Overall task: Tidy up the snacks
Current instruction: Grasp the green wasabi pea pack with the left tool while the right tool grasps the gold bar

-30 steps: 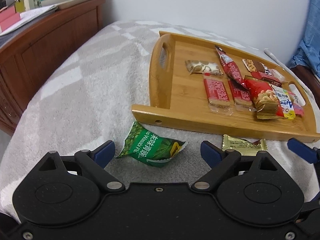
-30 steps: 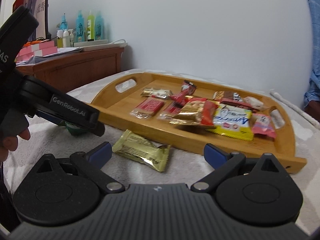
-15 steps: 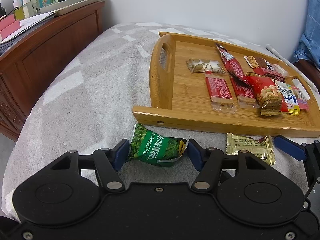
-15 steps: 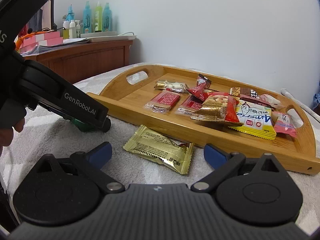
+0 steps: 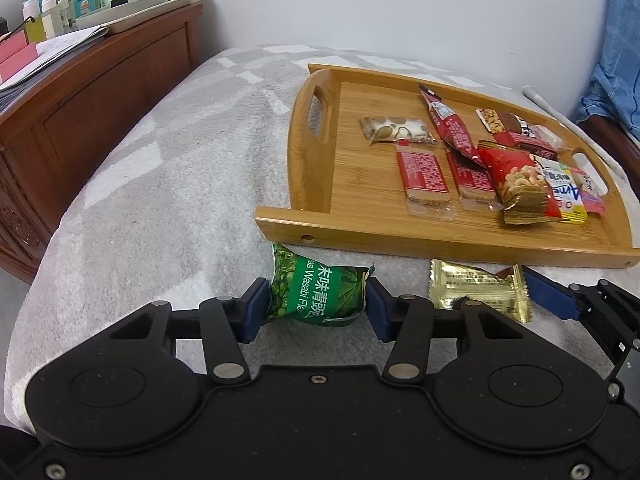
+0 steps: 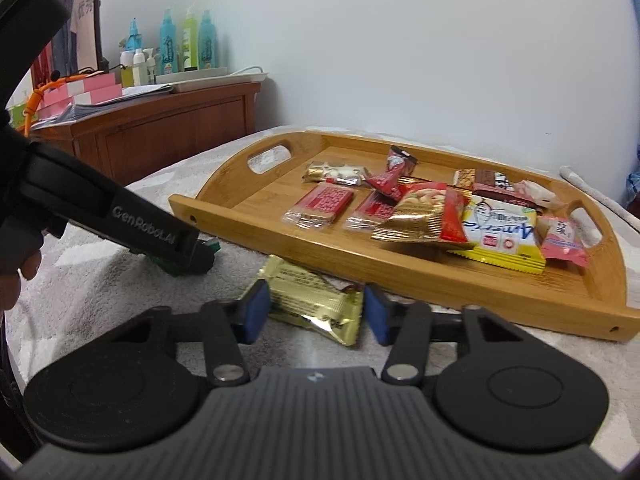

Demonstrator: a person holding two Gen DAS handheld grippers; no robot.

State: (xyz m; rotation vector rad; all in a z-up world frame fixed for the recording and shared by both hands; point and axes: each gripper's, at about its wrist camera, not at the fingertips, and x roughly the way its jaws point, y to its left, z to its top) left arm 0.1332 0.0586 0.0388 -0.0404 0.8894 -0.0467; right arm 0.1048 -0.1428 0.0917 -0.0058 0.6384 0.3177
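Grey blanket [image 5: 160,184] is covering the bed, with a wooden tray [image 5: 312,232] sitting on it to collect the snacks; most packets are already lying inside. Two are remaining on the blanket just beside its near wall. Both claws have just been closing: the left gripper [image 5: 316,306] is pinching the green pack [image 5: 316,292] between its pads, and the right gripper [image 6: 312,308] is squeezing the gold pack [image 6: 312,300], likely for lifting both into the tray

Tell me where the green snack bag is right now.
In the left wrist view, the green snack bag lies on the grey blanket, pinched between the left tongs, just before the wooden tray's near-left corner.
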